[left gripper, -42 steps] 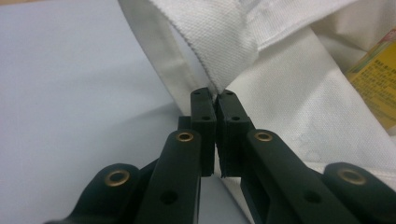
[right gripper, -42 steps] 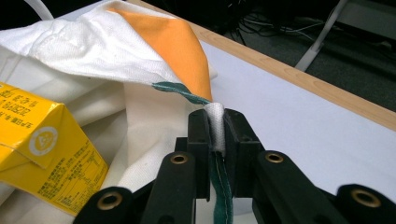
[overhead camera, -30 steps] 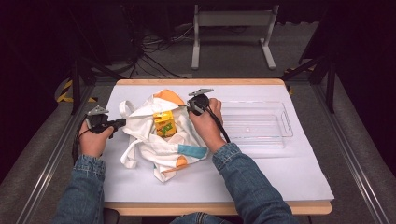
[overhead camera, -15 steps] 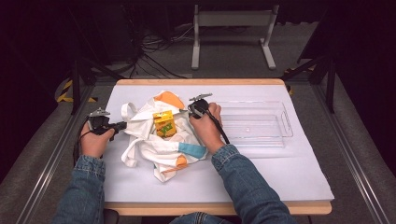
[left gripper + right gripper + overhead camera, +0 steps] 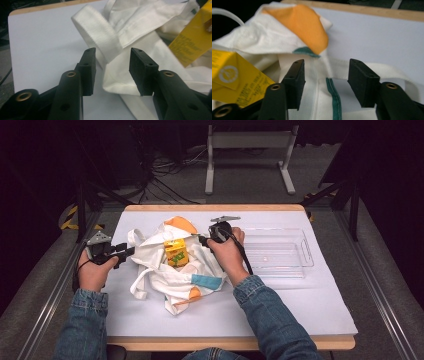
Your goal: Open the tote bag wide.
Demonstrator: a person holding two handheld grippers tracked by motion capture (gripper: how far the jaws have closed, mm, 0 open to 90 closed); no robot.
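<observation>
A white cloth tote bag (image 5: 165, 275) with orange and blue patches lies crumpled mid-table, and a yellow carton (image 5: 176, 252) rests in its folds. My left gripper (image 5: 129, 251) is at the bag's left edge. Its jaws have just been opening and stand apart in the left gripper view (image 5: 112, 57), with the bag's strap (image 5: 100, 32) just past the tips, not pressed. My right gripper (image 5: 202, 240) sits at the bag's right rim. Its jaws have also just been opening (image 5: 325, 67); the green-trimmed bag edge (image 5: 333, 92) lies loose between them. The carton (image 5: 234, 80) is to their left.
A clear plastic tray (image 5: 300, 265) stands to the right of the bag, behind the right forearm. A white sheet (image 5: 300, 310) covers the wooden tabletop. Metal rails run along both table sides, and a frame stands on the floor beyond the far edge.
Both grippers were shut on the bag's edges and now stand open, having let the cloth go. The bag has slackened onto the table. The hands have hardly shifted.
</observation>
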